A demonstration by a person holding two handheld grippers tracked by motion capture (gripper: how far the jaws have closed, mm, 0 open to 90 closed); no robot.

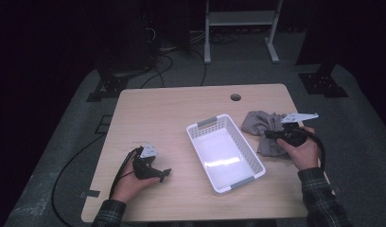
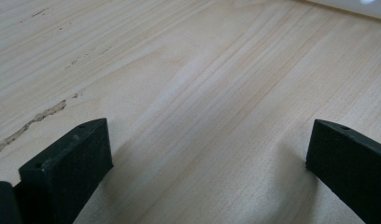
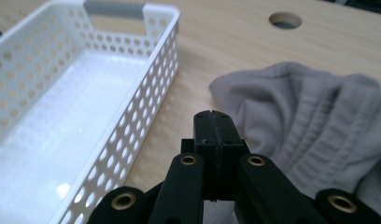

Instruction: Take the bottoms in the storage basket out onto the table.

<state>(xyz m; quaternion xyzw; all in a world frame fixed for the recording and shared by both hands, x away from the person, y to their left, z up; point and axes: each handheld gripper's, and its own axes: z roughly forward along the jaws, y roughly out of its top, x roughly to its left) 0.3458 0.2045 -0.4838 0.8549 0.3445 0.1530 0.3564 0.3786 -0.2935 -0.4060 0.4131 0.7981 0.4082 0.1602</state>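
The right gripper (image 3: 214, 122) sits over the near edge of the grey cloth (image 3: 300, 112), jaws pressed flat together with no fabric visibly between them. The cloth lies crumpled on the table (image 1: 158, 118), just right of the empty white basket (image 1: 250, 156). The left gripper (image 2: 207, 154) rests at the near left, jaws spread over bare wood. A lift now would likely come up empty, or the cloth could snag the basket rim. No readable writing anywhere.
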